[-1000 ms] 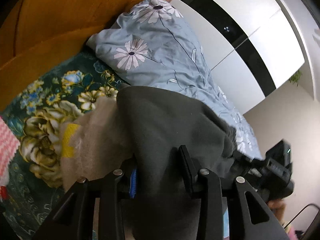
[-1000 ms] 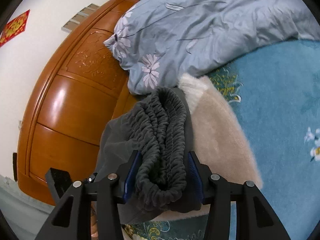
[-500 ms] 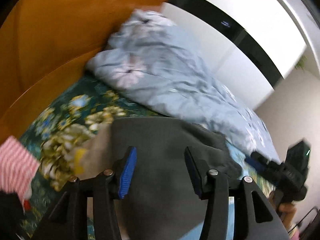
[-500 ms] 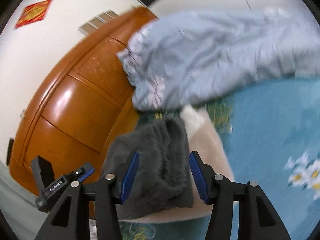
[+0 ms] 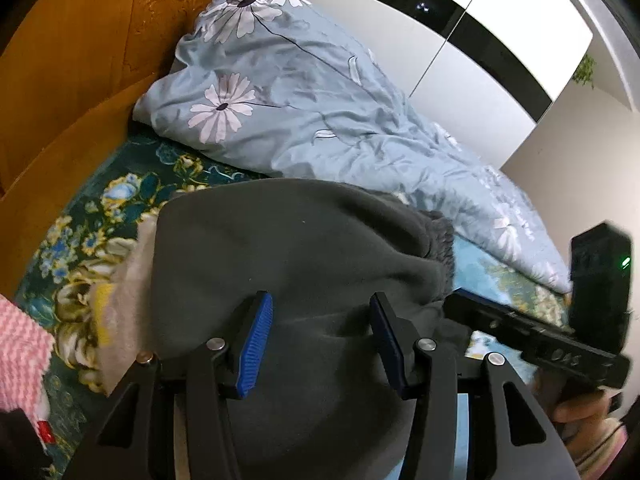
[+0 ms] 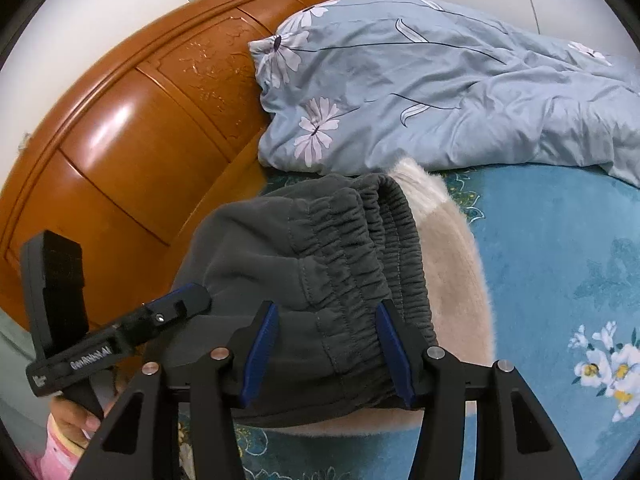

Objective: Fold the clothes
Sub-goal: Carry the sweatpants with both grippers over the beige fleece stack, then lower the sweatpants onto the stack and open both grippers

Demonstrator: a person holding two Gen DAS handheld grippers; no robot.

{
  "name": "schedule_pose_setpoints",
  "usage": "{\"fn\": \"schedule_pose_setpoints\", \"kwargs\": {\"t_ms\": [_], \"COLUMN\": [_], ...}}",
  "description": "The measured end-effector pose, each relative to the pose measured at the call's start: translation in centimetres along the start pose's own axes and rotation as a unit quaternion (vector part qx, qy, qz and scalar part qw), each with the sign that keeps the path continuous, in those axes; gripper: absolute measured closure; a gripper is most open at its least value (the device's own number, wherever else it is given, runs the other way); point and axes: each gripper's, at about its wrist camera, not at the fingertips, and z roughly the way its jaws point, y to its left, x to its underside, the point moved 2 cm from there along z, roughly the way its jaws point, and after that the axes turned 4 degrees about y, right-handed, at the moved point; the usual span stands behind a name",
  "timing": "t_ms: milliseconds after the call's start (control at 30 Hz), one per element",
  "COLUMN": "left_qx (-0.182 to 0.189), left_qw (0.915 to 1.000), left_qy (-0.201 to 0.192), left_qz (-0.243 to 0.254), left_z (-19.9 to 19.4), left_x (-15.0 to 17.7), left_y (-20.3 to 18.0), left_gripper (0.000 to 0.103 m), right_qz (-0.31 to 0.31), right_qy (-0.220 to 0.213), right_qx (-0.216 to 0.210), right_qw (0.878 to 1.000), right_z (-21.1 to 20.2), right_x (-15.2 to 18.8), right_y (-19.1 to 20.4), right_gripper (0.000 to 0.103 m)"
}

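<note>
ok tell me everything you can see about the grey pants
The grey pants look like soft fleece, dark charcoal, with a gathered elastic waistband showing in ridged layers in the right wrist view. They lie folded into a thick bundle on top of a beige fluffy garment on the floral bedspread, near the blue duvet. Both the left hand-held gripper and the right hand-held gripper are open, with fingers either side of the fabric, not clamping it.

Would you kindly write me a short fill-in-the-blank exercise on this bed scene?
1. The folded grey trousers lie on a fluffy ____ garment.
2. The trousers' gathered ____ faces the right gripper.
3. The headboard is made of ____.
4. The blue duvet is printed with ____.

Missing: beige; waistband; wood; flowers
</note>
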Motion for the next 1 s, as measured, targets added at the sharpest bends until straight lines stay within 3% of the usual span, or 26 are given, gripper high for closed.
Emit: {"fn": "schedule_pose_setpoints", "kwargs": {"t_ms": [200,333,533,733,833,900,1000], "left_qx": [0.012,-0.003,-0.042,-0.091,-0.108,-0.117,-0.126], "left_qw": [0.9998,0.9998,0.9978,0.9943,0.9921,0.9908,0.9892], "left_qy": [0.004,-0.002,-0.029,-0.055,-0.06,-0.061,-0.051], "left_qz": [-0.018,-0.017,-0.042,-0.002,0.023,0.033,0.055], "left_z": [0.8,0.7,-1.0,-3.8,-4.7,-5.1,-4.8], "left_x": [0.1,0.0,0.1,1.1,2.6,4.0,5.5], "left_y": [0.7,0.2,-0.8,-5.0,-7.4,-8.7,-10.1], "left_gripper": [0.052,0.051,0.049,0.049,0.045,0.035,0.034], "right_qz": [-0.006,0.004,0.012,0.021,0.02,0.014,0.012], "right_qy": [0.014,0.009,-0.056,-0.104,-0.091,-0.076,-0.067], "right_qx": [0.025,0.015,-0.021,-0.003,0.015,0.021,0.026], "right_qw": [1.0,1.0,0.998,0.994,0.996,0.997,0.997], "right_z": [1.7,1.5,-3.4,-6.8,-5.8,-4.9,-3.8], "right_x": [0.5,0.3,1.7,5.4,6.9,7.8,9.3], "right_y": [0.1,-0.3,0.0,-1.2,-1.6,-1.6,-1.5], "right_gripper": [0.045,0.046,0.046,0.045,0.045,0.045,0.043]}}
